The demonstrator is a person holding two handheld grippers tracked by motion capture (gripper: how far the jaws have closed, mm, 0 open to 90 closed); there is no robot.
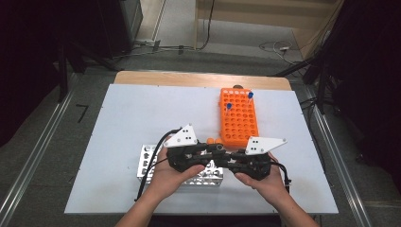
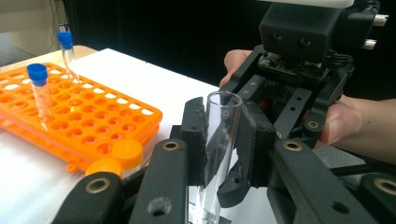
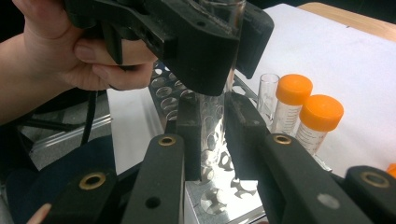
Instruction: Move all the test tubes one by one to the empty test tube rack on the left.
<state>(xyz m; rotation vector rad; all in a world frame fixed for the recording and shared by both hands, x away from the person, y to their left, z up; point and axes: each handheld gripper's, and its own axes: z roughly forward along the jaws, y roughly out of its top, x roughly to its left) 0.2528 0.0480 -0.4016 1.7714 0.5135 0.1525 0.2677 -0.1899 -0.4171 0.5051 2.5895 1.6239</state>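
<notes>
High view showed both hands meeting at the near middle of the white table (image 1: 123,113), the left gripper (image 1: 213,150) and the right gripper (image 1: 226,155) pointing at each other above a metal rack (image 1: 147,160). Between them stood a clear open-topped tube (image 2: 219,140), upright. In the left gripper view the left gripper (image 2: 223,140) had its jaws closed onto the upper part of that tube, both pads pressing its glass wall just under the rim. Facing it was the right gripper, held in the right hand (image 2: 343,122). In the right gripper view the right gripper (image 3: 212,135) had its jaws closed on the same tube (image 3: 212,140) lower down, directly under the left gripper's jaws (image 3: 224,51), with the left hand (image 3: 70,51) behind them. The tube's foot stood over the holes of the metal rack (image 3: 219,196); whether it sat in a hole I could not tell. Just beside the rack stood two orange-capped tubes (image 3: 303,114) and another clear uncapped tube (image 3: 267,95). Farther back on the table lay an orange rack (image 1: 239,118) carrying two blue-capped tubes (image 2: 39,91), well apart from the grippers, with two loose orange caps (image 2: 116,158) at its near edge
</notes>
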